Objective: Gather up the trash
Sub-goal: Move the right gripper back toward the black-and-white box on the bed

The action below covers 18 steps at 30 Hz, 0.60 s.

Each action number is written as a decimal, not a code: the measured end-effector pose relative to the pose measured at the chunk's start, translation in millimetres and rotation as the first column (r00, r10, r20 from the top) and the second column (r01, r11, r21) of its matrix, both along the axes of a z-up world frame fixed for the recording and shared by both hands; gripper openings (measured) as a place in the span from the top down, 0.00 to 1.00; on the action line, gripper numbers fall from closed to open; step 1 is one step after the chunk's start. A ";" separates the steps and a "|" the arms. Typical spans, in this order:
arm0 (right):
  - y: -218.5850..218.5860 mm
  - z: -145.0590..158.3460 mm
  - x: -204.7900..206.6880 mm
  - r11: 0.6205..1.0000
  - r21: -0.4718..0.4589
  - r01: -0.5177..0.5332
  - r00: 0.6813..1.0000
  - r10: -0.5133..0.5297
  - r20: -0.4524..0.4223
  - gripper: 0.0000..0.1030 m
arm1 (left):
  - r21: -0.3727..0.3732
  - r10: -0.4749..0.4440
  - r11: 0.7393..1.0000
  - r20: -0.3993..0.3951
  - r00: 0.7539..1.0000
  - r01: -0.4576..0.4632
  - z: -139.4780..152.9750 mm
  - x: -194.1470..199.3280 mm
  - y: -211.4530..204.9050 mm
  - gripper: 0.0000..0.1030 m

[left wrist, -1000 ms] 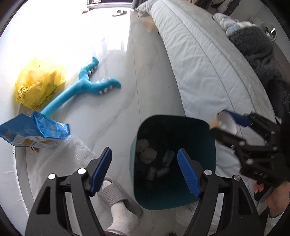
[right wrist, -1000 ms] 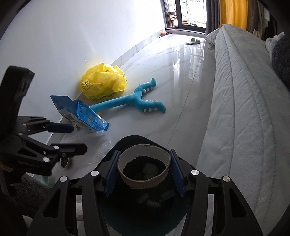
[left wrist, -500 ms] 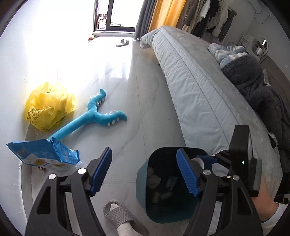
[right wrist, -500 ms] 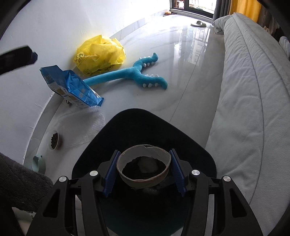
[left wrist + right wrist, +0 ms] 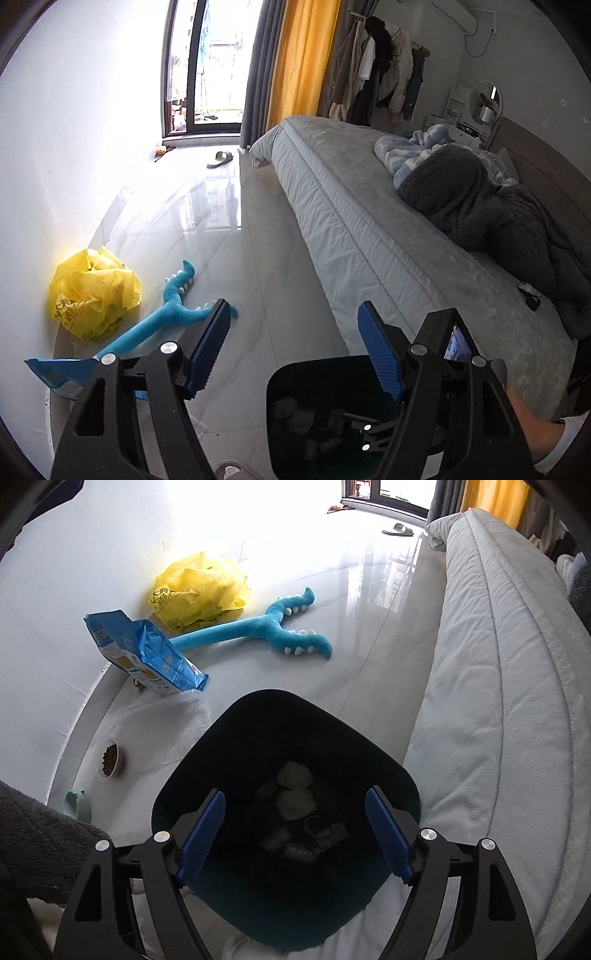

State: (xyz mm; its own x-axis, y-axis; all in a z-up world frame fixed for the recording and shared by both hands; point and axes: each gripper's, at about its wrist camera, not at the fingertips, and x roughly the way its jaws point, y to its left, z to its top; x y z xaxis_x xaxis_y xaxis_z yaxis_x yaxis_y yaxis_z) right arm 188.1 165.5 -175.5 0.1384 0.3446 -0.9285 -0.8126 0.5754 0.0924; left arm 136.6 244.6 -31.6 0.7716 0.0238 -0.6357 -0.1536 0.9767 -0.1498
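A dark teal trash bin (image 5: 243, 716) stands on the floor beside the bed; it also shows in the left wrist view (image 5: 295, 373). Crumpled white paper (image 5: 295, 799) and several small dark items lie at its bottom. My right gripper (image 5: 295, 834) is open and empty, right above the bin's mouth. My left gripper (image 5: 293, 345) is open and empty, held higher and tilted up toward the room. A yellow plastic bag (image 5: 201, 589) and a blue food pouch (image 5: 147, 653) lie by the wall.
A blue plush toy (image 5: 273, 629) lies on the glossy floor. The bed (image 5: 498, 686) runs along the right. A pet food bowl (image 5: 108, 757) and a green bowl (image 5: 77, 805) sit at the left. Bubble wrap (image 5: 166, 731) lies beside the bin. A slipper (image 5: 220, 158) lies near the window.
My right gripper opened and the cardboard ring it held is gone from its jaws. My left gripper tilted up, away from the bin.
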 end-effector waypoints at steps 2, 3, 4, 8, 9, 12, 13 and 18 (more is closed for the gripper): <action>-6.6 7.3 -0.7 1.000 0.023 0.007 1.000 -0.007 0.002 0.23 | -0.017 -0.008 1.000 0.026 1.000 0.008 7.8 1.4 -4.9 0.29; -10.4 11.5 -0.5 0.999 0.038 0.009 1.000 -0.009 0.000 0.22 | -0.025 -0.011 1.000 0.041 0.999 0.012 12.0 2.0 -7.9 0.29; -14.2 16.1 0.0 0.998 0.055 0.013 1.000 -0.013 -0.001 0.22 | -0.027 -0.013 1.000 0.058 0.998 0.015 16.7 3.0 -12.0 0.29; -32.6 38.2 2.5 0.992 0.125 0.032 0.999 -0.034 0.018 0.22 | -0.025 -0.019 0.999 0.104 0.994 0.022 30.1 7.9 -27.5 0.28; -37.9 44.3 3.7 0.989 0.141 0.040 0.999 -0.044 0.028 0.22 | -0.029 -0.021 0.999 0.111 0.994 0.024 31.8 9.6 -29.4 0.27; -54.4 60.1 7.6 0.981 0.182 0.065 0.996 -0.075 0.050 0.22 | -0.027 -0.019 0.999 0.125 0.992 0.023 36.8 16.6 -41.2 0.26; -61.7 65.0 9.7 0.979 0.191 0.076 0.994 -0.089 0.060 0.21 | -0.029 -0.022 0.999 0.128 0.991 0.026 37.7 19.1 -44.5 0.26; -96.7 83.2 21.5 0.962 0.235 0.136 0.983 -0.161 0.092 0.21 | -0.038 -0.039 0.998 0.143 0.989 0.044 42.4 29.3 -66.7 0.25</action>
